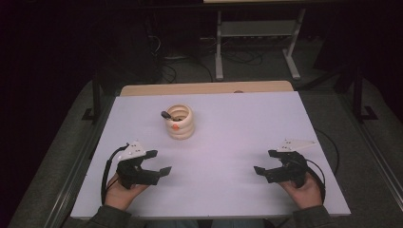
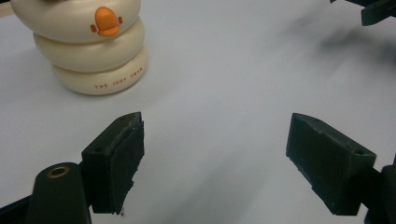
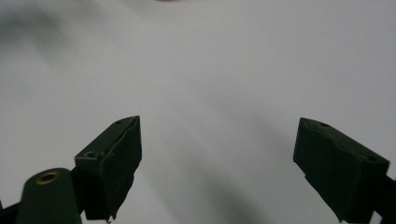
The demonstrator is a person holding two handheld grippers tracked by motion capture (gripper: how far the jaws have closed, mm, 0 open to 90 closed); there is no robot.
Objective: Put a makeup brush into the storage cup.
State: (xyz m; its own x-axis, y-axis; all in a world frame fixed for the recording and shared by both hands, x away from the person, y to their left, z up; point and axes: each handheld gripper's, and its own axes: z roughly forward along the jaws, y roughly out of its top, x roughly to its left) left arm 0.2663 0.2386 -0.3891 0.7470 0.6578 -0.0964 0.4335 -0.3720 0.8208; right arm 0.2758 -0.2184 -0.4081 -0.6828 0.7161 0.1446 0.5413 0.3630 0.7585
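Cream ringed cup (image 1: 179,121), three stacked bulges with a small orange duck beak on the front, upright on the table (image 1: 237,118) toward the far edge, left of the middle. Dark slim object (image 1: 167,115), perhaps a pen or a small tool, poking out over the cup's left rim and leaning outward; what else sits inside, too dark to tell. Seen again in the left gripper view as the cup (image 2: 81,44), lettering along its bottom ring, orange beak facing the camera.

Nearer than the cup and a little to its left: left gripper (image 1: 159,164), jaws spread wide, nothing between them, bare table below; in its own view the two black pads (image 2: 116,158) well apart with only white surface in the gap. Well to the right of the cup and on the near side: right gripper (image 1: 263,164), jaws likewise at full spread and empty. In the right gripper view, pads (image 3: 112,163) over plain table, no object near. Both hands low at the near edge, sleeves just showing.

Judged from the layout: the dark object already lodged in the cup, nothing loose on the table beside it, both grippers released and apart from the cup. Looks like the placing step is finished, or nothing yet picked up again. Left to do, if anything: perhaps straightening the leaning object, or lifting it back out.
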